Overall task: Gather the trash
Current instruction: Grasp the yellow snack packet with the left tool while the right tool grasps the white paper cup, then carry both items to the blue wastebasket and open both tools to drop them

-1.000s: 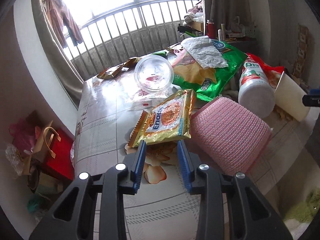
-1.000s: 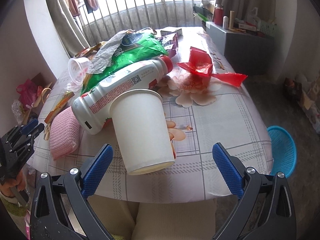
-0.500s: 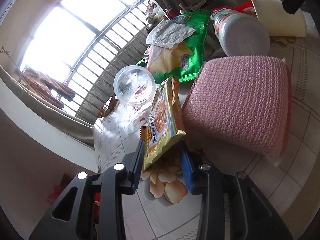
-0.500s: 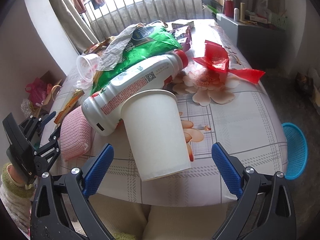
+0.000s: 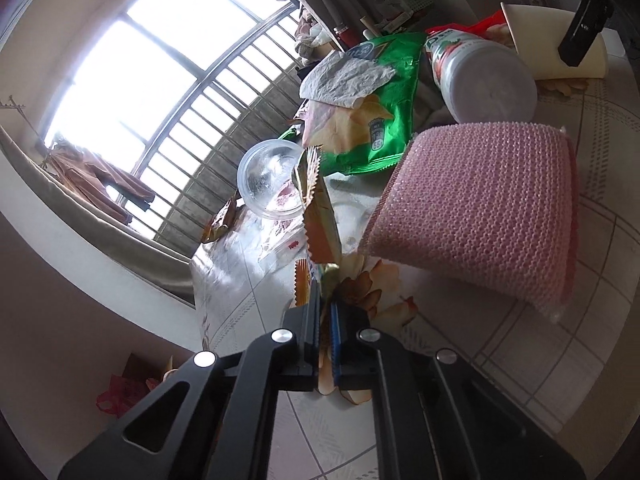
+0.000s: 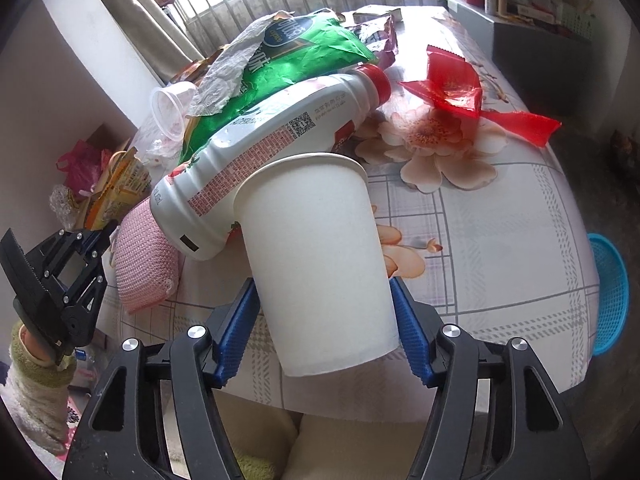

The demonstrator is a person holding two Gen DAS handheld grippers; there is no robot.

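Note:
My left gripper (image 5: 325, 312) is shut on the near edge of a yellow snack wrapper (image 5: 320, 216), which stands on edge in front of a clear plastic cup (image 5: 268, 184). The right wrist view shows the left gripper (image 6: 96, 240) at the table's left edge with the wrapper (image 6: 120, 188) in it. A white paper cup (image 6: 320, 248) lies on its side against a white bottle with a red cap (image 6: 272, 140). My right gripper (image 6: 323, 284) straddles the cup. Its jaws are closing, and both blue pads (image 6: 240, 332) touch the cup's sides.
A pink knitted pad (image 6: 144, 268), a green chip bag (image 6: 304, 52) with crumpled paper (image 6: 232, 68) on it and a red wrapper (image 6: 452, 84) lie on the flowered tablecloth (image 6: 500, 220). A blue basket (image 6: 608, 292) sits on the floor at the right.
The left gripper rolled and shut on the yellow wrapper, tipping it on edge. The right gripper's wide jaws came in around the paper cup until the pads met its sides.

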